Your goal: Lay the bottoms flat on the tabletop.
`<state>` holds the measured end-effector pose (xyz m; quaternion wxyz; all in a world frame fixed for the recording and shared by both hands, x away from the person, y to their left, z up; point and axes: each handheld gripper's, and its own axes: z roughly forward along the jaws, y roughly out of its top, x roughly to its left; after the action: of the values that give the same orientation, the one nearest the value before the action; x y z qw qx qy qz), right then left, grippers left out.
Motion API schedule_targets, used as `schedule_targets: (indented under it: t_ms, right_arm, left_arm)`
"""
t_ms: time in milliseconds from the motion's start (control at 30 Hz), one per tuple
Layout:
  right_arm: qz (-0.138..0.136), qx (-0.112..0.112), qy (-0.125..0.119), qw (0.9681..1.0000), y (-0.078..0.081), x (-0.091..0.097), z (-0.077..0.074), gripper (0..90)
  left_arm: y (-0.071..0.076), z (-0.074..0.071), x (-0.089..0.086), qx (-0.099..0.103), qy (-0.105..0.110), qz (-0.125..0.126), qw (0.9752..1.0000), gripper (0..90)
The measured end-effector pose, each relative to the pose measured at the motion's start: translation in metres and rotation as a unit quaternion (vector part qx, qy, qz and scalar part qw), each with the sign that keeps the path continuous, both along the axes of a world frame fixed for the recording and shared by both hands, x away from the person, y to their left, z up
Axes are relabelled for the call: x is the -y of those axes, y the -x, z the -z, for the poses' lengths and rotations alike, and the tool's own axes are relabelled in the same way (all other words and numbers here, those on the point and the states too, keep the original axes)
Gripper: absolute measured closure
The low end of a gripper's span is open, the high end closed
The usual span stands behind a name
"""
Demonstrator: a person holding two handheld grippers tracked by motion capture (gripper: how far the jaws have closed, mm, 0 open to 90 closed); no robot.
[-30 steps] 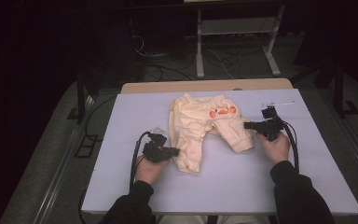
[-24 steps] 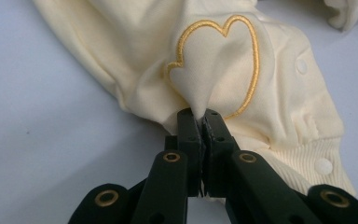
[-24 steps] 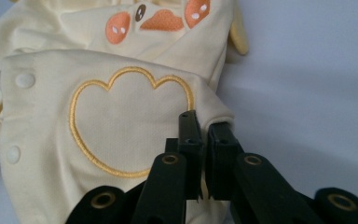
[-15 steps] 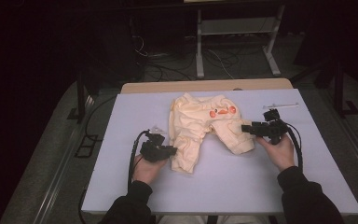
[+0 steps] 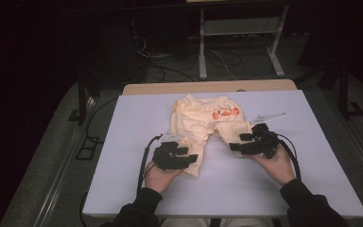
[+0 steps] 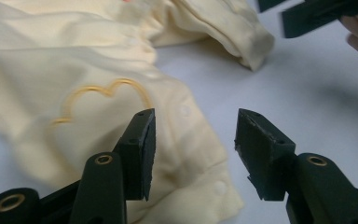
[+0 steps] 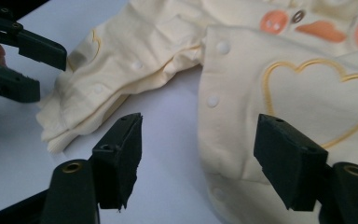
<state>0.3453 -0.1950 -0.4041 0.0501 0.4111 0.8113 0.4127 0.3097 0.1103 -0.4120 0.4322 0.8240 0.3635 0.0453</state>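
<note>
A pale yellow baby romper (image 5: 207, 126) lies mid-counter (image 5: 123, 156), its 2 legs pointing toward the person. The left tongs (image 5: 185, 157) and the right tongs (image 5: 240, 142) are both spread and empty, each beside its nearer leg cuff, equally near.

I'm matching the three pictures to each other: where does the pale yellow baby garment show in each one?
High view: the yellow garment lies at the table's middle, between the two grippers.
Left gripper view: it takes up the upper left, one leg reaching between the open jaws.
Right gripper view: it spreads across the top and right.
Shared landmark: the orange patches near the garment's far edge, seen again at upper right in the right gripper view.
</note>
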Motion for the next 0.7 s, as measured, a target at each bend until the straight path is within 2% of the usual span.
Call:
schedule_targets:
  t_ms: [100,200,500,600,633,667,700]
  right_arm:
    - [0.004,-0.009,0.019,0.9998,-0.005,-0.004,0.007,36.8]
    - [0.013,-0.014,0.027,0.9995,-0.009,-0.005,0.012,40.1]
    - [0.014,-0.028,0.036,0.9989,-0.017,-0.007,0.022,48.3]
    - [0.010,-0.031,0.050,0.9982,-0.019,-0.010,0.026,52.2]
    - [0.010,-0.031,0.050,0.9982,-0.019,-0.010,0.026,52.2]
    - [0.008,-0.033,0.065,0.9973,-0.019,-0.013,0.028,53.3]
    - [0.008,-0.033,0.065,0.9973,-0.019,-0.013,0.028,53.3]
  left_arm:
    - [0.001,0.004,0.011,-0.001,-0.014,0.006,0.9999,46.7]
    - [0.000,0.009,0.015,-0.009,-0.027,0.007,0.9996,46.5]
    - [-0.005,0.018,0.016,-0.026,-0.042,-0.010,0.9987,46.5]
    - [-0.007,0.022,0.018,-0.034,-0.058,-0.012,0.9977,46.9]
    - [-0.007,0.022,0.018,-0.034,-0.058,-0.012,0.9977,47.1]
    - [-0.007,0.025,0.018,-0.034,-0.061,-0.015,0.9974,47.3]
    - [-0.007,0.025,0.018,-0.034,-0.061,-0.015,0.9974,47.4]
